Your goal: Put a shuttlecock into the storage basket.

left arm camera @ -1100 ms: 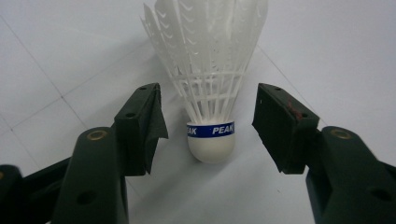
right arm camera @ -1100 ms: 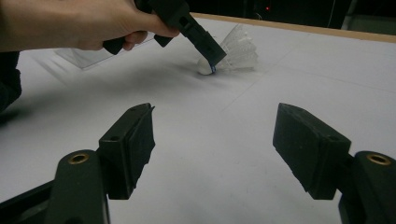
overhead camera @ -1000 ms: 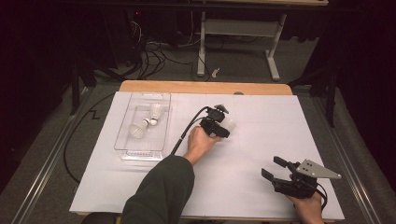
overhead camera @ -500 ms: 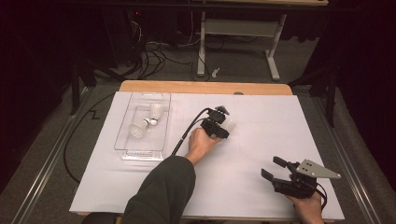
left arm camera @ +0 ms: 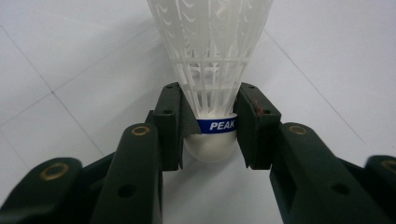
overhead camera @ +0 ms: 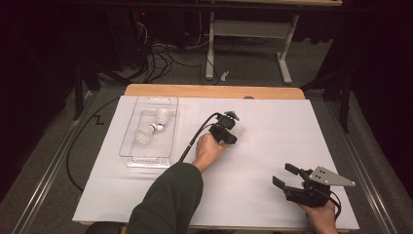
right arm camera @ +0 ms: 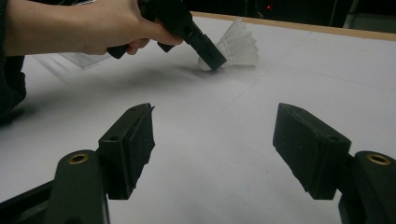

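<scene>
A white sheet [overhead camera: 263, 161] covers my wooden table [overhead camera: 214, 91], with dark floor, loose cables and a metal frame behind it. Near the middle of the sheet lies the shuttlecock [left arm camera: 211, 60] I am working on, cork end toward me, its skirt pointing away across the paper.

My left gripper [left arm camera: 211, 126] has it now: the jaws have just been closing, and in the left gripper view the 2 pads sit against the sides of the cork base, right at the blue PEAK band. I read that as a grip just made, on a shuttlecock that seems to rest on the sheet. From above, that gripper [overhead camera: 233, 131] stands a little right of the clear plastic tray [overhead camera: 127, 148], where 2 more shuttlecocks [overhead camera: 152, 127] already lie.

My right gripper [right arm camera: 215, 154] rests near the table's front right corner with its jaws spread wide and nothing between them.

This thing should weigh almost nothing, so lifting it takes no force. The cork is the only firm part, rounded and likely a bit slick, so the pads could squeeze it out if I clamp hard. The white lattice skirt looks thin and springy; pinching it would bend or crack it. I judge the cork to be the right hold, kept gentle and square.
</scene>
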### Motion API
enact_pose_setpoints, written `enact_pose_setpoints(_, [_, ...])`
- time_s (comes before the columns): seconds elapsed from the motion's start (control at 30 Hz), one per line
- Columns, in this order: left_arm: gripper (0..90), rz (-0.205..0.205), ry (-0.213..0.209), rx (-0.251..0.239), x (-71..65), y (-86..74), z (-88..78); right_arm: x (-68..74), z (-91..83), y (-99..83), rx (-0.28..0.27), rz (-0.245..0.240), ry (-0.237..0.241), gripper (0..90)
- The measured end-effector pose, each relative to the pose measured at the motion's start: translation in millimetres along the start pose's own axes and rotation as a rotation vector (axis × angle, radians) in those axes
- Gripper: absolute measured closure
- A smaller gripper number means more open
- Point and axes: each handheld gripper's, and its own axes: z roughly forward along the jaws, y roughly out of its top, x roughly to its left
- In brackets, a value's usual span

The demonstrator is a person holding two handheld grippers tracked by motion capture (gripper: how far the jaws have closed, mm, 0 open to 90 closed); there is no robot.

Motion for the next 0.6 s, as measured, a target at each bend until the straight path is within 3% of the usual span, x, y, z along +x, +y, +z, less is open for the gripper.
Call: enact_pose_setpoints(0.6, [65.4,0.034,-0.007,-0.087,-7.1,0.4,-22.8,0.2,-0.3,0.0,-0.002,0.000,-0.002,29.4])
